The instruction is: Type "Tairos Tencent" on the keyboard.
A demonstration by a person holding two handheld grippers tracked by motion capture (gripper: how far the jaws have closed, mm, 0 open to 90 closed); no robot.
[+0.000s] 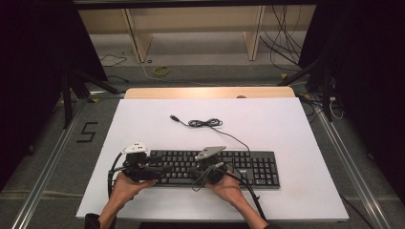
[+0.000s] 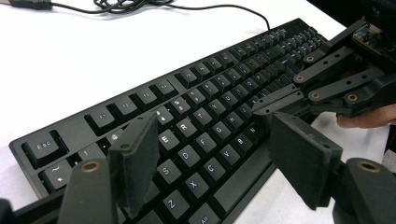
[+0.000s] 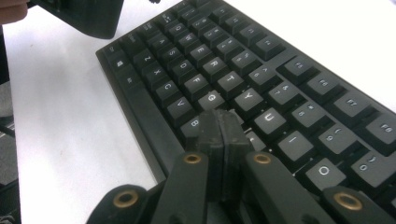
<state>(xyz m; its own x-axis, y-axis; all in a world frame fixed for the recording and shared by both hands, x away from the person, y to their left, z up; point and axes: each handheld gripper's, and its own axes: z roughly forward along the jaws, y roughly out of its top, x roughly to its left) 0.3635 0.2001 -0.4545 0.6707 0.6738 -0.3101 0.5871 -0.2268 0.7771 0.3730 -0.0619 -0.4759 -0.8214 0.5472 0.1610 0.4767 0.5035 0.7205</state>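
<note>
— Right gripper view first: what are the jaws doing?

— The right gripper has its two black pads pressed flat together with nothing between them, and their tip is down on the keyboard around the H key, between G and U (whether it presses the key or only rests there I cannot tell).

— And the other one?

— The left gripper stands with its jaws wide apart over the keyboard's left end; the E, D, C and neighbouring keys lie in the gap, and neither pad touches anything. From there the right gripper shows farther off, its closed tip on the keys.

— Where does the keyboard sit?

— From the high view, the keyboard lies flat near the front edge of a white board that covers a wooden table. Its cable runs back in a loose coil, the plug lying free on the board. Each hand comes in from the bottom.

— Beyond that?

— Grey floor with loose wires, a yellow ring, pale wooden frames, dark drapes at both sides.
</note>
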